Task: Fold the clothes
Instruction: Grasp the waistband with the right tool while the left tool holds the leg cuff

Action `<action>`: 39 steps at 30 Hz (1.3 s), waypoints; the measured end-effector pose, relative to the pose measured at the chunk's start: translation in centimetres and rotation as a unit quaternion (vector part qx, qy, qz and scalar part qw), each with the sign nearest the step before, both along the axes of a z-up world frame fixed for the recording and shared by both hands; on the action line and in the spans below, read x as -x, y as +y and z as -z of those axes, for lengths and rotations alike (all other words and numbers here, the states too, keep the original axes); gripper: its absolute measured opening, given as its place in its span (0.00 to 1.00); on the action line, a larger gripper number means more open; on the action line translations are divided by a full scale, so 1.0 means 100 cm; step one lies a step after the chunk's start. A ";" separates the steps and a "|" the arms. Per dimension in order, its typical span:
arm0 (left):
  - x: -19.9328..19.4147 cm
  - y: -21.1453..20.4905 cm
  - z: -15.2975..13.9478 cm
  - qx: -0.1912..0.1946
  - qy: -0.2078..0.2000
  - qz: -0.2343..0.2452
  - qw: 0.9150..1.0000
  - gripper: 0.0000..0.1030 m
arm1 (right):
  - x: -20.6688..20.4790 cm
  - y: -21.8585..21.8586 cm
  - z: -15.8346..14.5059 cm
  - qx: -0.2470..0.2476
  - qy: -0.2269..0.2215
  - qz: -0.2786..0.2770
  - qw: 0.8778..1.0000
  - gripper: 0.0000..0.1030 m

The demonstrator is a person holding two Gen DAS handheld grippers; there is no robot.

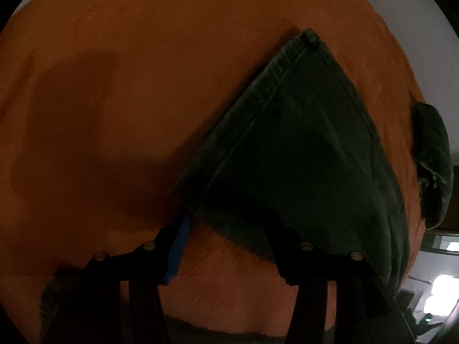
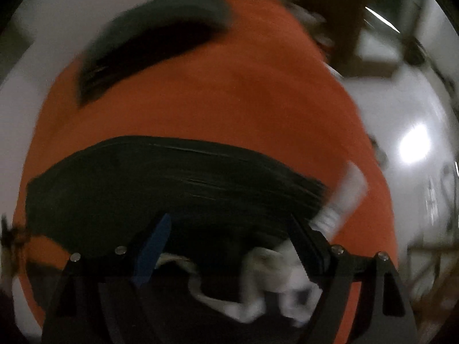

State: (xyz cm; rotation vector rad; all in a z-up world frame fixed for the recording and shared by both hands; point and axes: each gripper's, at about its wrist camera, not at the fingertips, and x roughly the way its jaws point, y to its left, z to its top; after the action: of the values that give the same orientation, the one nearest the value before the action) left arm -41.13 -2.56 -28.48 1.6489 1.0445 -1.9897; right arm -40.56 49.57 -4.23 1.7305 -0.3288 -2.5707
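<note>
- Left gripper [image 1: 229,229]: jaws wide apart, over the dark green denim garment [image 1: 301,149] on the orange fleece cloth [image 1: 129,100].
- Right gripper [image 2: 229,235]: jaws wide, garment [image 2: 172,183] between them, lower frame, blurred.

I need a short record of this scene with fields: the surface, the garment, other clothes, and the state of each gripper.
surface: orange cloth spread over a white table
garment: dark green garment, lying flat on the orange cloth, seamed edge visible
other clothes: second dark green piece near the cloth's edge, apart from the first
left gripper: open, fingers at the garment's near edge, nothing pinched
right gripper: open, over the dark garment; white fabric between the fingers, blurred
image quality: right wrist view is motion-blurred
</note>
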 end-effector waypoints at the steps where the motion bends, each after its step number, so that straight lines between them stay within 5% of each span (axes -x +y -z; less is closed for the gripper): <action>1: 0.004 -0.001 0.000 0.000 0.004 -0.005 1.000 0.53 | 0.005 -0.016 -0.007 0.002 0.009 -0.021 1.000 0.80; 5: 0.015 -0.011 0.005 -0.010 0.018 -0.036 0.999 0.53 | 0.013 -0.074 -0.016 0.035 0.019 -0.073 0.997 0.80; 8: 0.021 -0.010 -0.001 0.033 0.045 -0.055 0.997 0.51 | 0.005 -0.116 -0.008 0.078 0.018 -0.111 0.991 0.80; 10: 0.023 -0.008 -0.008 0.066 0.070 -0.070 0.993 0.18 | -0.003 -0.146 0.003 0.115 0.018 -0.138 0.984 0.80; 13: 0.021 -0.008 -0.018 0.084 0.129 -0.101 0.983 0.11 | -0.024 -0.192 0.036 0.140 0.004 -0.183 0.973 0.77; 16: 0.013 -0.055 -0.003 0.066 0.114 -0.104 0.986 0.11 | -0.044 -0.225 0.063 0.129 -0.028 -0.218 0.967 0.68; 19: 0.060 -0.053 0.015 -0.007 0.083 -0.125 0.989 0.17 | -0.057 -0.229 0.078 0.135 -0.051 -0.208 0.967 0.68; 26: 0.074 -0.049 0.044 -0.127 0.121 -0.155 0.972 0.24 | -0.055 -0.198 0.078 0.130 -0.060 -0.150 0.978 0.68; 27: 0.079 -0.048 0.043 -0.120 0.123 -0.150 0.974 0.21 | -0.057 -0.195 0.075 0.131 -0.058 -0.145 0.979 0.68; 28: 0.083 -0.047 0.039 -0.095 0.122 -0.144 0.977 0.02 | -0.057 -0.193 0.073 0.131 -0.056 -0.141 0.980 0.68; 30: 0.074 -0.041 0.023 -0.042 0.114 -0.136 0.983 0.03 | -0.057 -0.193 0.071 0.127 -0.050 -0.138 0.981 0.68; 35: 0.088 -0.046 0.006 -0.029 0.150 -0.157 0.976 0.03 | -0.060 -0.202 0.068 0.128 -0.037 -0.136 0.982 0.68; 39: 0.124 -0.048 -0.020 0.011 0.185 -0.106 0.977 0.03 | -0.053 -0.211 0.060 0.128 -0.015 -0.142 0.981 0.68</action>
State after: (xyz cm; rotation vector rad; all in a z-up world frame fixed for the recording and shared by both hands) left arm -53.55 -7.37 -26.46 1.1223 1.2604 -2.1976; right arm -35.28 28.46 -10.28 1.5968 -0.3642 -2.1966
